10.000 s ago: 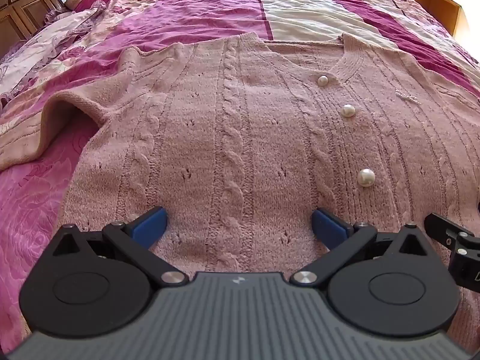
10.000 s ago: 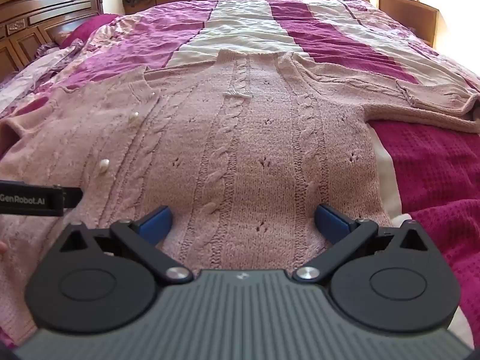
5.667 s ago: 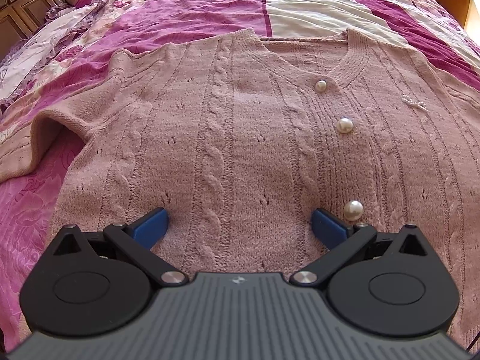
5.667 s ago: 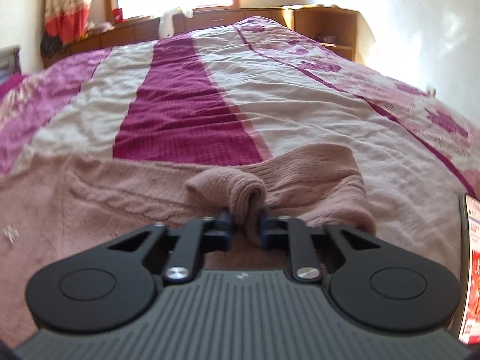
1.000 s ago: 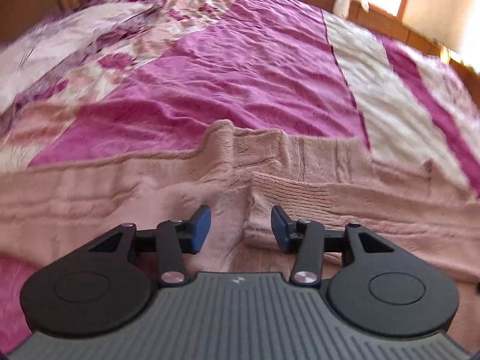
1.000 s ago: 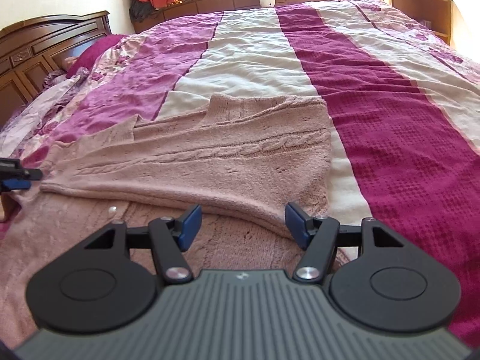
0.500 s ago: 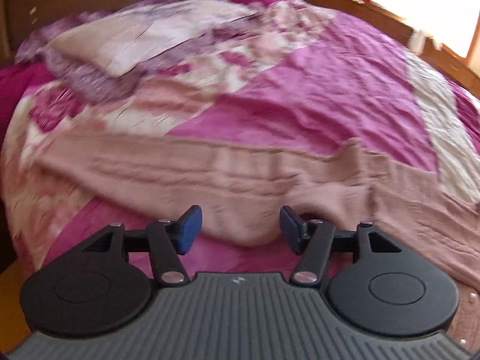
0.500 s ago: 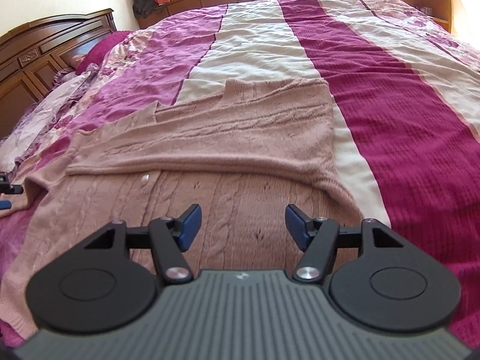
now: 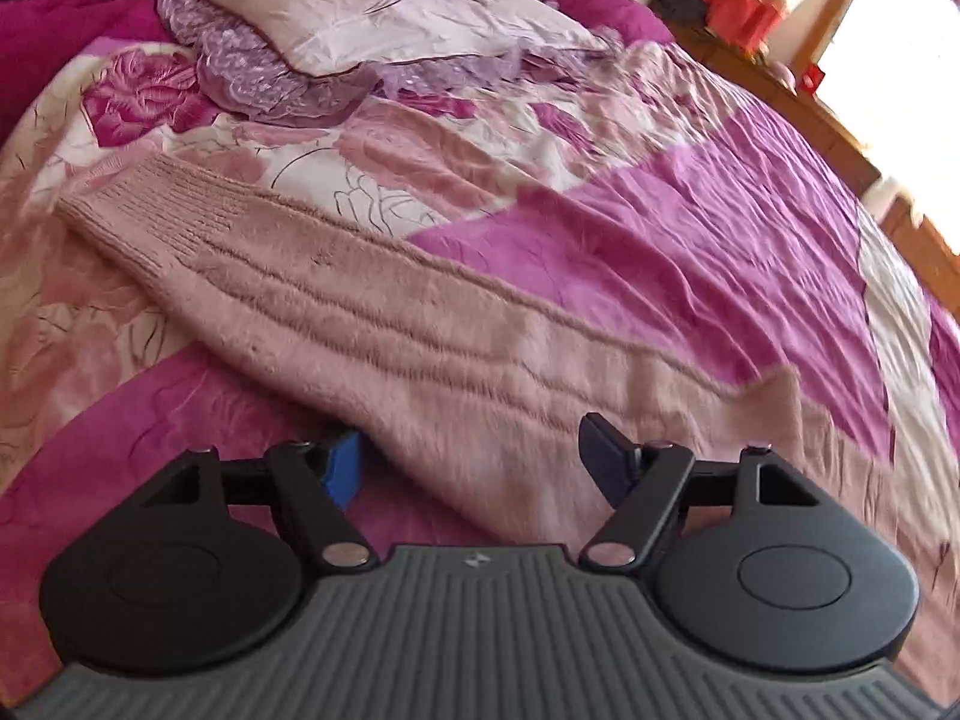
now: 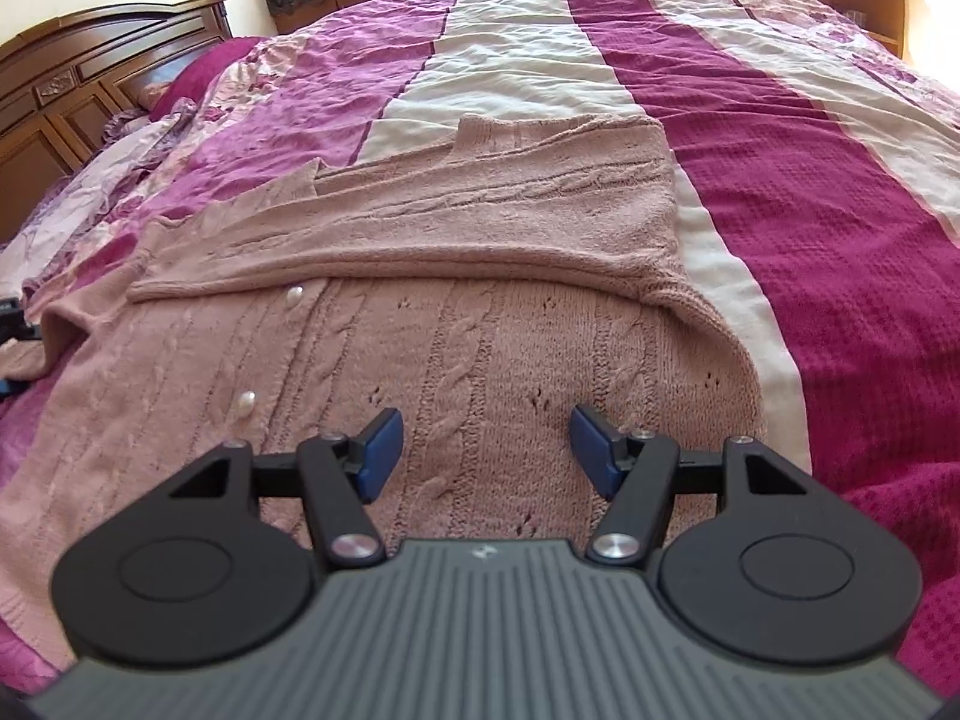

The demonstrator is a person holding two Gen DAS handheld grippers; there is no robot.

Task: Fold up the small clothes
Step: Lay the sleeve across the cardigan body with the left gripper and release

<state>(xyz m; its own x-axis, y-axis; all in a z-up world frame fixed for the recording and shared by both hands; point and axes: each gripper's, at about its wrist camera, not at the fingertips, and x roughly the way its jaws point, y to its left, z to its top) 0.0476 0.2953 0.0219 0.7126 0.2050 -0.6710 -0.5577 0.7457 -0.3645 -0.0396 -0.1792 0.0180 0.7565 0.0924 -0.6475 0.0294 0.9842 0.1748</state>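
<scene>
Lying flat across the quilted magenta, pink and cream patchwork bedspread [image 10: 780,138]: 1 dusty-pink cable-knit cardigan with pearl buttons [image 10: 480,360], buttoned front up. Left item: long knit sleeve with ribbed cuff [image 9: 336,300], stretched out straight toward the lilac satin pillow [image 9: 360,18], not yet folded. Left gripper [image 9: 471,459]: blue-padded fingers spread wide, straddling the sleeve near the shoulder, holding nothing. Centre item: the other sleeve [image 10: 456,222], already laid across the chest as a flat band. Right gripper [image 10: 486,441]: likewise spread and empty, hovering over the lower body panel. Step in hand, by judgement: fold the remaining sleeve inward. Advice: pinch near the cuff, lift low, lay it parallel to the folded band, avoid dragging. Knit reads soft, fuzzy, stretchy; bedspread rumpled, so expect slight snagging.
</scene>
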